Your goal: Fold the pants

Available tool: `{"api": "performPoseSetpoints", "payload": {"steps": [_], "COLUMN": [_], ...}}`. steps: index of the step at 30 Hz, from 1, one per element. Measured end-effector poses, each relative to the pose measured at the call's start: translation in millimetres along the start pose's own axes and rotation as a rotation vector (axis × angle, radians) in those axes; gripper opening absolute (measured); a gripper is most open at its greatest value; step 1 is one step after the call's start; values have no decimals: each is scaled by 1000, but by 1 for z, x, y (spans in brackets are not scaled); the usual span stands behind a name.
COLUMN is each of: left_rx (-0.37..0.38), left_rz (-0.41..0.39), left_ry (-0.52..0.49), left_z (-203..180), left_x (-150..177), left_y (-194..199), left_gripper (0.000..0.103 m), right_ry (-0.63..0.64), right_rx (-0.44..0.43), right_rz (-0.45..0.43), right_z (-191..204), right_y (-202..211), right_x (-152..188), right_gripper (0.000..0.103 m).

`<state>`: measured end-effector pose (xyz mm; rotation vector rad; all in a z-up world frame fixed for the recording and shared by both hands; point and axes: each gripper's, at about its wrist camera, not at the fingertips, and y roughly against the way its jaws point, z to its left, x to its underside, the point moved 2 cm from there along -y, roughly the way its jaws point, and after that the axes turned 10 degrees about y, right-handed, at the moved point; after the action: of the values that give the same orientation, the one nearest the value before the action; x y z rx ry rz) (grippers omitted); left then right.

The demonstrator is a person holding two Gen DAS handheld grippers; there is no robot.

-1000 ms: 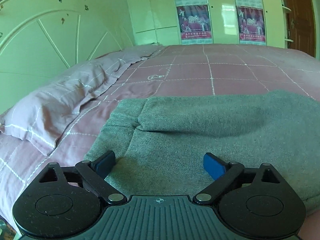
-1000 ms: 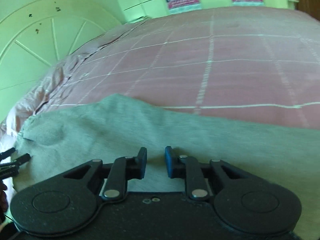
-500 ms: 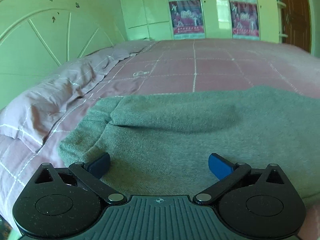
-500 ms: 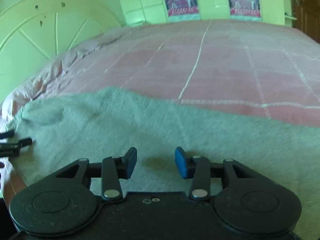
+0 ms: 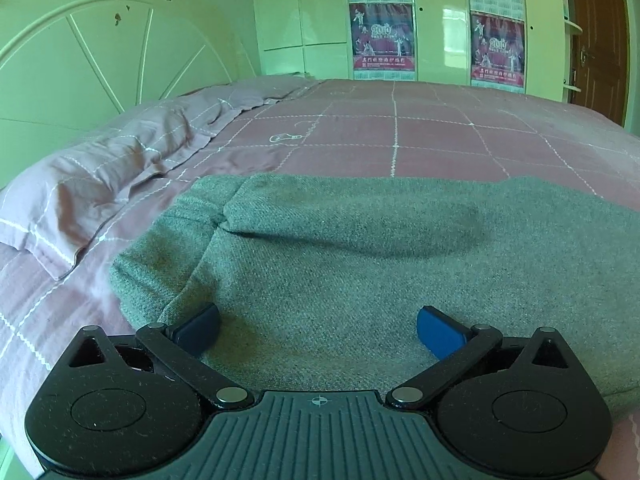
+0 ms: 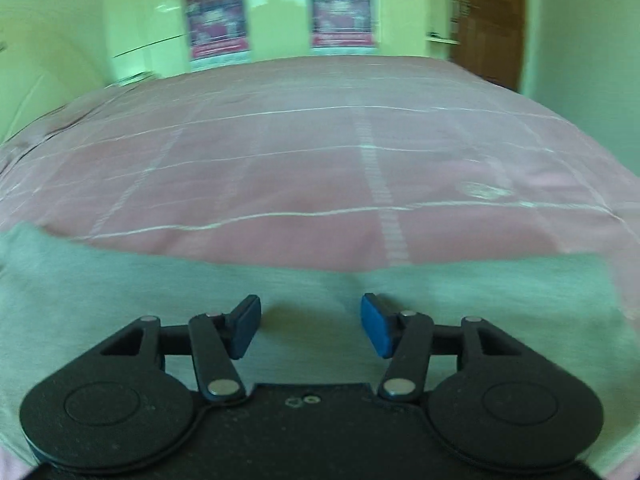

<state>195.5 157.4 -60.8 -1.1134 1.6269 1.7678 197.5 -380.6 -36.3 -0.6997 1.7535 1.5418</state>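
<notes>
Grey-green pants (image 5: pixel 360 264) lie spread across the near part of a pink checked bed. One end is folded over, with a flap edge at the left. My left gripper (image 5: pixel 318 330) hovers just over that folded end, open wide, nothing between its blue pads. The right wrist view, blurred by motion, shows the same pants (image 6: pixel 304 300) stretching left to right with their right end near the frame's right side. My right gripper (image 6: pixel 310 330) sits above the cloth, its jaws opening, and no fabric is between them.
A pink pillow (image 5: pixel 104 184) lies left of the pants against a pale headboard (image 5: pixel 100 64). The bedspread (image 6: pixel 320 168) extends far beyond the pants. Wardrobe doors with posters (image 5: pixel 382 36) stand behind the bed, a brown door (image 6: pixel 488 20) at right.
My right gripper has swept rightward along the pants and its jaws have spread from nearly shut to half open. The left gripper opened a little wider and barely shifted.
</notes>
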Motion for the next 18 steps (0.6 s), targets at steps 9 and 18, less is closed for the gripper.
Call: {"api": "performPoseSetpoints", "payload": {"steps": [9, 18], "left_rx": [3, 18], "left_rz": [-8, 21], "left_ry": [7, 45], "left_z": [0, 1], "left_x": [1, 4], "left_y": [0, 8], "left_gripper": [103, 103], "right_ry": [-852, -1063], "right_rx": [-28, -133], "right_rz": [-303, -216], "right_z": [-163, -163], "right_y": [108, 71], "right_x": [106, 139], "right_gripper": [40, 15]}}
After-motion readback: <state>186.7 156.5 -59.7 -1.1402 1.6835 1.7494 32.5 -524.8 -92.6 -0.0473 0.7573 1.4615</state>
